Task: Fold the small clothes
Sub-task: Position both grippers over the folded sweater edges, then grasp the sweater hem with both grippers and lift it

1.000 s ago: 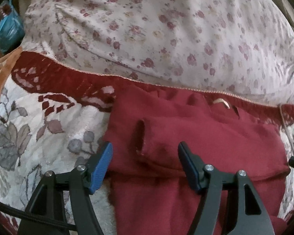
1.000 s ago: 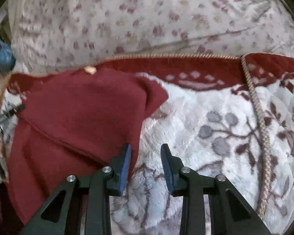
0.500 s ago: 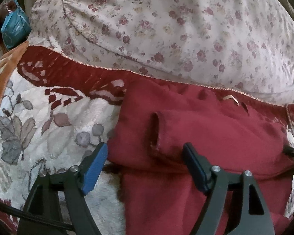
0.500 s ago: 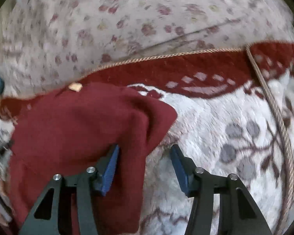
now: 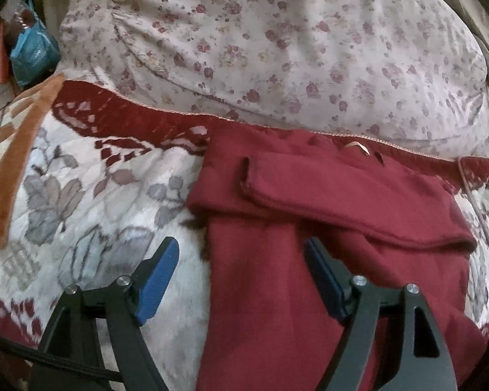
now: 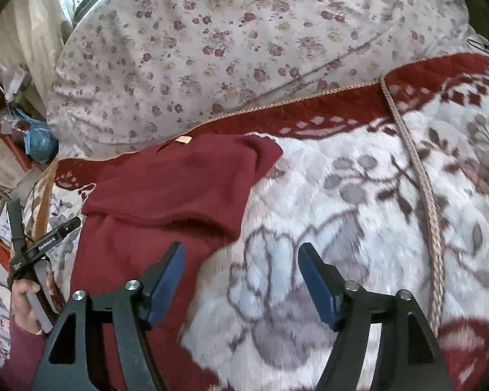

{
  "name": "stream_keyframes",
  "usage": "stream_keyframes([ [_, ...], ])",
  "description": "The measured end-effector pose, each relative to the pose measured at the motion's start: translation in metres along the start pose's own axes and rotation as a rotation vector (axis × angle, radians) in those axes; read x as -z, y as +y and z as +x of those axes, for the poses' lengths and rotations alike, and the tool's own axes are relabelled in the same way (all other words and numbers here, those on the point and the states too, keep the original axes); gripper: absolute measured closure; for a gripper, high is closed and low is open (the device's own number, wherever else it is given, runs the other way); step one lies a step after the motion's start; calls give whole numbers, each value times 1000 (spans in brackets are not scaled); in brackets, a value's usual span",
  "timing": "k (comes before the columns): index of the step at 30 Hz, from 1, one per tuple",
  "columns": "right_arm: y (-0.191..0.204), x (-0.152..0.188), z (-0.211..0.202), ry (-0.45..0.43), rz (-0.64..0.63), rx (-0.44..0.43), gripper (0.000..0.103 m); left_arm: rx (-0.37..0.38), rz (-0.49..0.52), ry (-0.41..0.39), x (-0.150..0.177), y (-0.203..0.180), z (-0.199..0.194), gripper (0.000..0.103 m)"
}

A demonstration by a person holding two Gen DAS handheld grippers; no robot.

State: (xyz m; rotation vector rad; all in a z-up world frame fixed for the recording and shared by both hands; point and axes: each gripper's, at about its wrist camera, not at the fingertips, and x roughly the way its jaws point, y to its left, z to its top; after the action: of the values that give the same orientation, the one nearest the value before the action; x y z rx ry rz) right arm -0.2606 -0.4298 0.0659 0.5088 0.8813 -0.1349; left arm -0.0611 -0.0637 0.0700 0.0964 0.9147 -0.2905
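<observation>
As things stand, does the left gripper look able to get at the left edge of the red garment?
Probably yes. The left gripper is open and straddles the red garment edge, with only the floral blanket beneath; nothing blocks it.

The left claw is wide open, and its two blue pads hold nothing. The right claw is wide open too, with nothing between its pads. At 9 o'clock in the right wrist view, a hand grips the left claw's handle.
</observation>
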Motion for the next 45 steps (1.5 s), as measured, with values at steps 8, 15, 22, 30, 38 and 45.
stream_keyframes([
  [8,6,35,-9,52,-27,-54,23,-49,-4,21,33,7,-25,24],
  [15,14,50,-16,57,-31,-79,20,-73,-7,35,55,15,-40,24],
  [22,30,61,-11,100,-91,-66,17,-89,25,50,71,18,-48,24],
  [30,42,65,-8,110,-122,-56,17,-92,19,64,81,25,-51,24],
  [38,35,72,-9,123,-114,-32,16,-11,-22,97,107,45,-74,24],
  [45,26,87,-3,149,-90,-26,16,46,-119,123,127,67,-79,24],
])
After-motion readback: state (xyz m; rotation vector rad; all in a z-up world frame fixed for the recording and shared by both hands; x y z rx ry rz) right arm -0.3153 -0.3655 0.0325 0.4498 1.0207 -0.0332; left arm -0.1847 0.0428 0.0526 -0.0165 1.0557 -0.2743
